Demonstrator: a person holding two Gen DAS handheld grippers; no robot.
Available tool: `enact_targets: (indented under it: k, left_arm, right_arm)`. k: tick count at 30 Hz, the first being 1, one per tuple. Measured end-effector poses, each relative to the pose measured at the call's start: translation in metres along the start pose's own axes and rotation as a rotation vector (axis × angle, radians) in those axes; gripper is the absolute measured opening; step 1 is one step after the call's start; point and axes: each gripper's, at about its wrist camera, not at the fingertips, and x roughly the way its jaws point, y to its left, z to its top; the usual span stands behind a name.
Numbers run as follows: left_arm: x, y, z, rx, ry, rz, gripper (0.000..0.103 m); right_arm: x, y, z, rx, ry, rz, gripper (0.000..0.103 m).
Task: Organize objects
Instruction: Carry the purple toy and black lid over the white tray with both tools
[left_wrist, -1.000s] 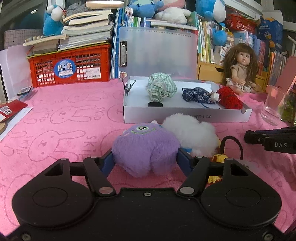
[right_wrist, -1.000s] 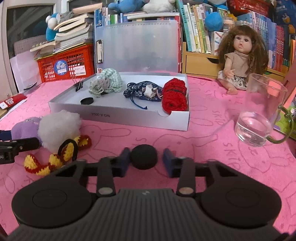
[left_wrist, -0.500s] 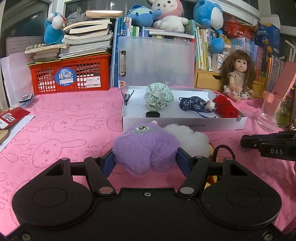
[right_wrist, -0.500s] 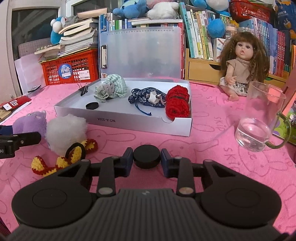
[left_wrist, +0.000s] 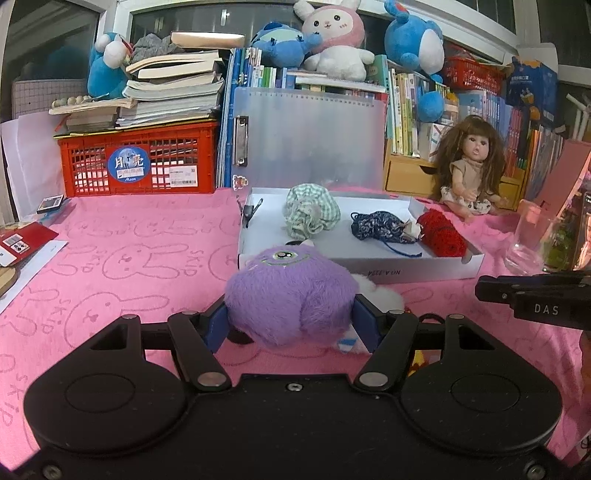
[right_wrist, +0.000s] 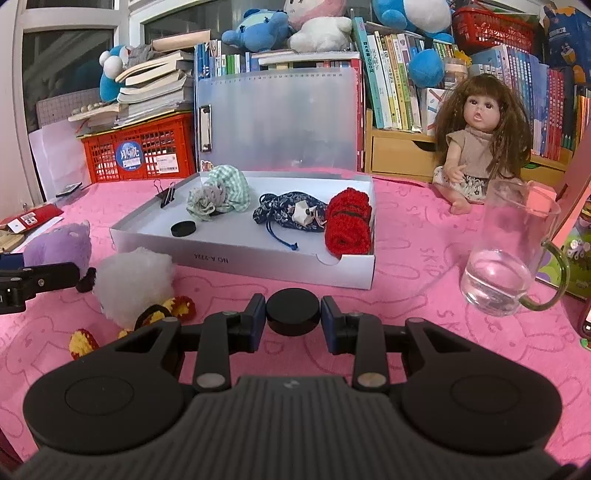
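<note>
Presently held, item one: fuzzy purple one-eyed plush monster (left_wrist: 286, 291), clamped between the blue pads of the left gripper (left_wrist: 288, 325), raised slightly off the pink rabbit-print cloth (left_wrist: 122, 280).

Item two: small black round puck-like disc (right_wrist: 293, 312), pinched between the pads of the right gripper (right_wrist: 293, 317), also clear of the cloth.

Destination, by judgement: shallow white cardboard box (right_wrist: 236, 260), lying straight ahead of both grippers, its long axis running across the view, near wall facing the tools. Contents: green checked cloth bundle (right_wrist: 221, 192), dark blue patterned drawstring pouch (right_wrist: 291, 218), red knitted roll (right_wrist: 349, 221), a second black disc (right_wrist: 183, 229). Free floor shows at the box's left end and front middle.

Nearness: left gripper faces the box's left front corner; right gripper faces its front wall, slightly nearer the right end.

Unsorted on the cloth: fluffy white pompom toy (right_wrist: 135, 280), between the grippers.
</note>
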Motion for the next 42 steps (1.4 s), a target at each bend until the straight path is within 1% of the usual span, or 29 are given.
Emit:
enact_targets:
  k: [9,18,23,36,42]
  left_arm:
    - [0.007,-0.004,0.014,0.009,0.002,-0.017,0.066]
    - [0.017,-0.012,0.035,0.017,-0.005,-0.047,0.066]
    - [0.026,-0.013,0.044,-0.003,0.003,-0.061,0.066]
    - [0.053,-0.017,0.056,-0.02,0.037,-0.065,0.066]
    - [0.064,-0.019,0.06,-0.02,0.049,-0.06,0.066]
  right_arm:
    - [0.0,-0.005,0.011,0.023,-0.01,0.0,0.037]
    - [0.004,-0.01,0.028,0.047,-0.027,-0.006,0.037]
    - [0.011,-0.012,0.035,0.065,-0.021,-0.019,0.037]
    - [0.024,-0.019,0.043,0.1,0.001,-0.004,0.037]
    - [0.03,-0.017,0.048,0.091,0.002,-0.009,0.037]
